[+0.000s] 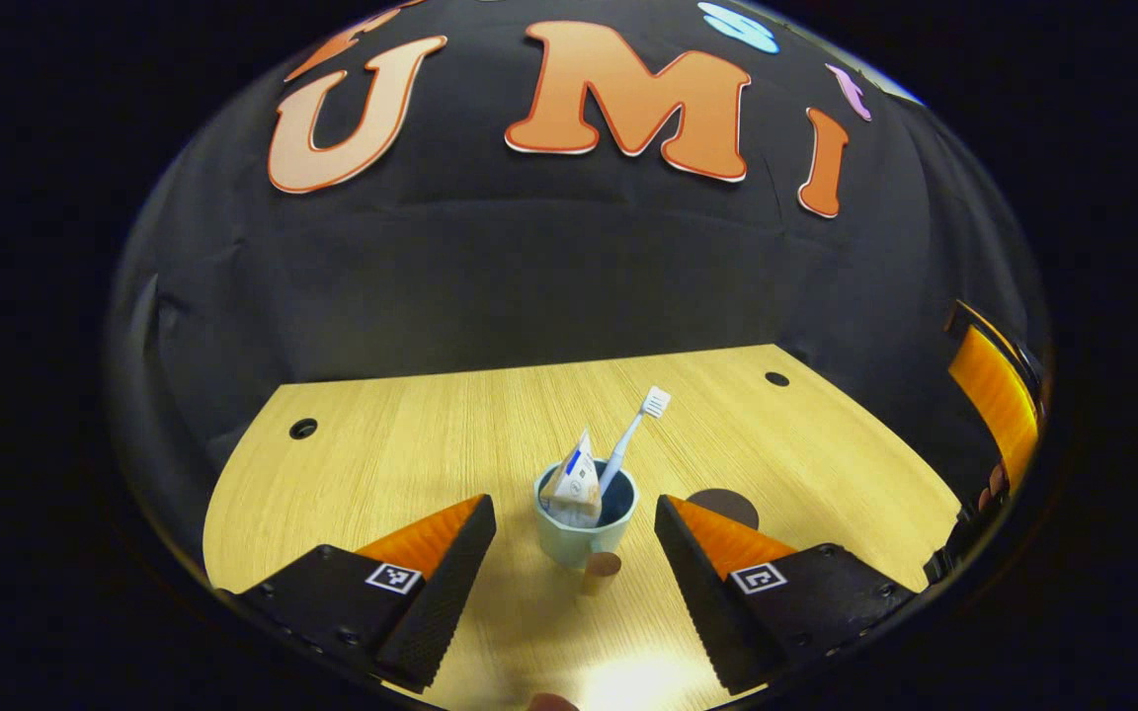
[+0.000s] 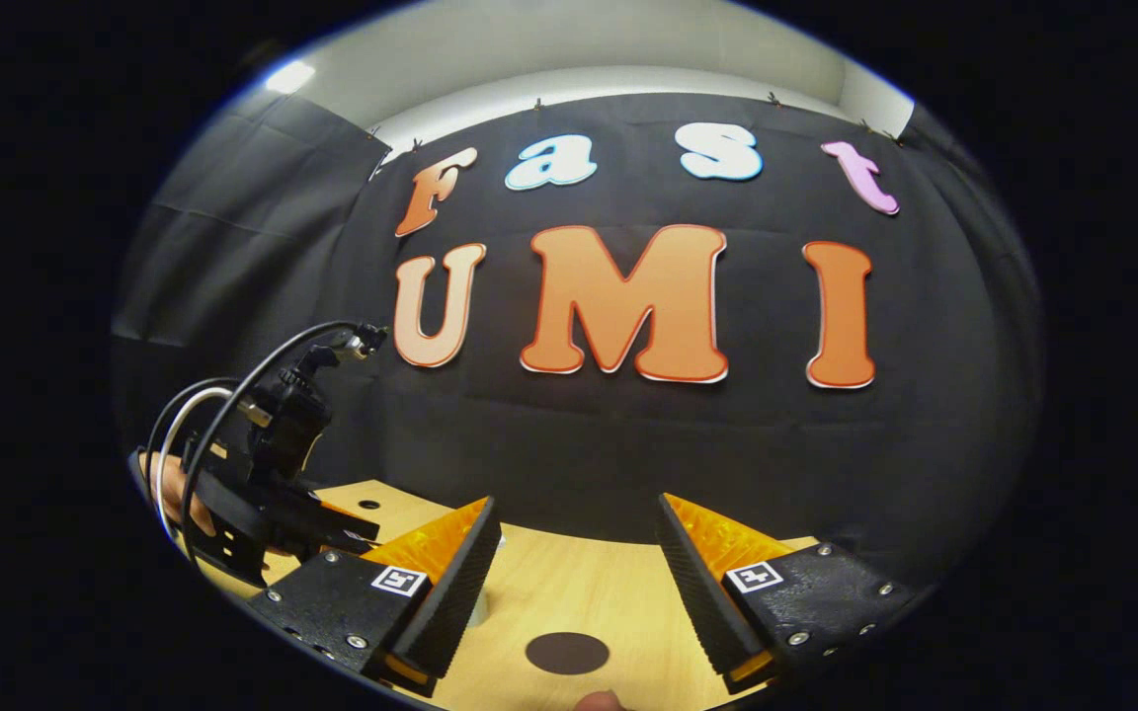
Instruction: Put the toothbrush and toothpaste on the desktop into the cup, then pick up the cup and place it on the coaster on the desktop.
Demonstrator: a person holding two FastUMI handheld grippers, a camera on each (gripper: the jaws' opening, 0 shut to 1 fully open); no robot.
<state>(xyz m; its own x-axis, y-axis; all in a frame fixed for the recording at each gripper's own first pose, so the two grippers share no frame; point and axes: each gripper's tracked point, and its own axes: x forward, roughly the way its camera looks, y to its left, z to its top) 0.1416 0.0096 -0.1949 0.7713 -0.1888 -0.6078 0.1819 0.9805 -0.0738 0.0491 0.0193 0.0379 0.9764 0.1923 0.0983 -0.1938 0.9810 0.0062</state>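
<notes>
While the left gripper (image 1: 575,513) hangs low over the wooden desktop (image 1: 411,454), its two fingers stand wide apart with nothing between them but air, and the pale green cup (image 1: 584,533) sits just ahead in the gap, touched by neither finger. Standing upright on the desktop, the cup holds both the white toothbrush (image 1: 633,427), which leans toward the right with its bristle head well above the rim, and the toothpaste tube (image 1: 574,479), which rests against the left inner wall. A small brown handle (image 1: 601,568) juts from the near side of the cup. Just to the right of the cup and slightly behind it lies the dark round coaster (image 1: 724,506), flat on the wood, partly hidden by the right finger. Bare wood stretches behind the cup toward the far edge, where the desktop meets the black cloth wall, and two small dark holes (image 1: 302,428) mark the far corners.

Seen from the right gripper view, the right gripper (image 2: 579,533) is also spread wide and holds nothing. The coaster (image 2: 567,653) lies on the desktop (image 2: 569,592) between its fingers, near the bottom, with open wood around it. At the left of that view the left gripper (image 2: 263,513) appears with cables looping above it and a hand (image 2: 179,494) behind it.
</notes>
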